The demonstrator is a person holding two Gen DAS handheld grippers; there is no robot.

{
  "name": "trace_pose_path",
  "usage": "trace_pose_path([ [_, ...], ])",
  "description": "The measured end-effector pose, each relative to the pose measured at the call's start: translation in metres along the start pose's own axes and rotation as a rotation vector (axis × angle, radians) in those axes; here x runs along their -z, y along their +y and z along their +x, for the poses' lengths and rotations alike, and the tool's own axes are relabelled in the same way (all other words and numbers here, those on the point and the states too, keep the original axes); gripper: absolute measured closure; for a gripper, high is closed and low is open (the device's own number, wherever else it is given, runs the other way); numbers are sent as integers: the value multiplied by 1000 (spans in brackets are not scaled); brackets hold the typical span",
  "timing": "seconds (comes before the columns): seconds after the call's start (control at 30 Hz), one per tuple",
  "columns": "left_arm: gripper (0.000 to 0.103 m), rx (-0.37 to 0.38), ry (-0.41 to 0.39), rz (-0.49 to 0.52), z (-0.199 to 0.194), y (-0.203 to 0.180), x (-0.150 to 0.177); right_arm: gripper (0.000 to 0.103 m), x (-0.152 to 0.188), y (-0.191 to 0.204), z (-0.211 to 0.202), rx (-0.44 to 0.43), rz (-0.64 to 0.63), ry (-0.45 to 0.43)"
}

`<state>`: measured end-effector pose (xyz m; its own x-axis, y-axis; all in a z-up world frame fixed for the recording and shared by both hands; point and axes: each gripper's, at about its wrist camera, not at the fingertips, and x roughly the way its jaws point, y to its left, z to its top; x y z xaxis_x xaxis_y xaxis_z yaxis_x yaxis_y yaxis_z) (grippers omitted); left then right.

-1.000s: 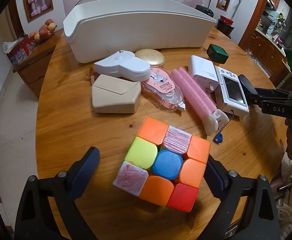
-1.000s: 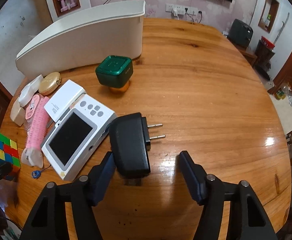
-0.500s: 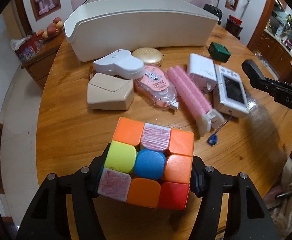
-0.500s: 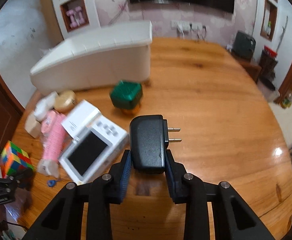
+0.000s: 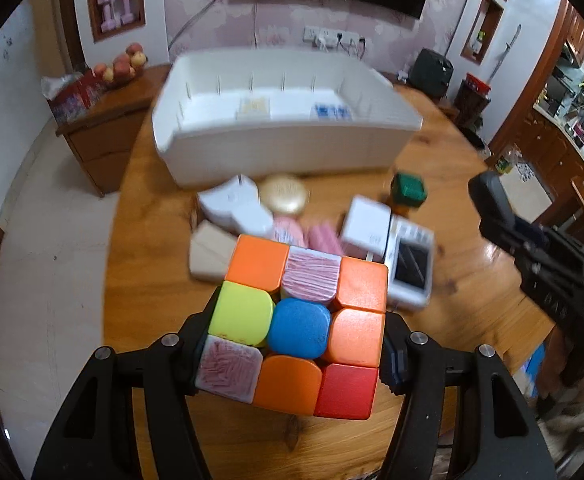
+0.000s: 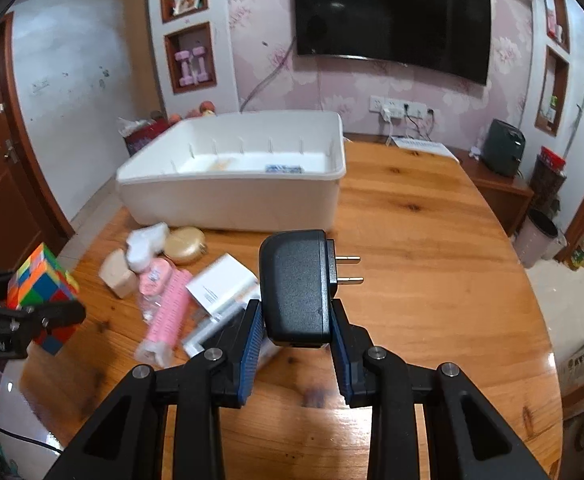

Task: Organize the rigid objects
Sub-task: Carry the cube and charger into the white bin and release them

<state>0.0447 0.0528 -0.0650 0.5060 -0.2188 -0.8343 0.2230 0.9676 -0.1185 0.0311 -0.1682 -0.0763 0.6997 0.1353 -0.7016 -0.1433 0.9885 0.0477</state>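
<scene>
The left tool (image 5: 294, 344) clamps the cube (image 5: 298, 322); the right tool (image 6: 295, 344) pinches the black plug (image 6: 296, 284), both above the worktop (image 6: 432, 280) near the white bin (image 6: 231, 196).

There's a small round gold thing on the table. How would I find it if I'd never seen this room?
Start at the long white bin on the wooden table. Just in front of its near wall lies a cluster of small items; the gold compact is the one closest to the bin. It is the only round, shiny gold piece, flanked by a white holder.
</scene>
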Motion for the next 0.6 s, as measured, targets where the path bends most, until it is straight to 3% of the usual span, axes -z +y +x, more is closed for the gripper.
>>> trace_pose_path([
  [0.2,36,-28,-53,11,-34,-8,-49,71,-43,9,-33,-46,-29,-51],
  [0.43,36,-65,-130,-5,-66,-10,-114,71,-128,10,-69,-97,-31,-115],
  [0.6,36,-89,-183,-40,-83,0,-170,71,-195,15,-88,-87,-56,-182],
])
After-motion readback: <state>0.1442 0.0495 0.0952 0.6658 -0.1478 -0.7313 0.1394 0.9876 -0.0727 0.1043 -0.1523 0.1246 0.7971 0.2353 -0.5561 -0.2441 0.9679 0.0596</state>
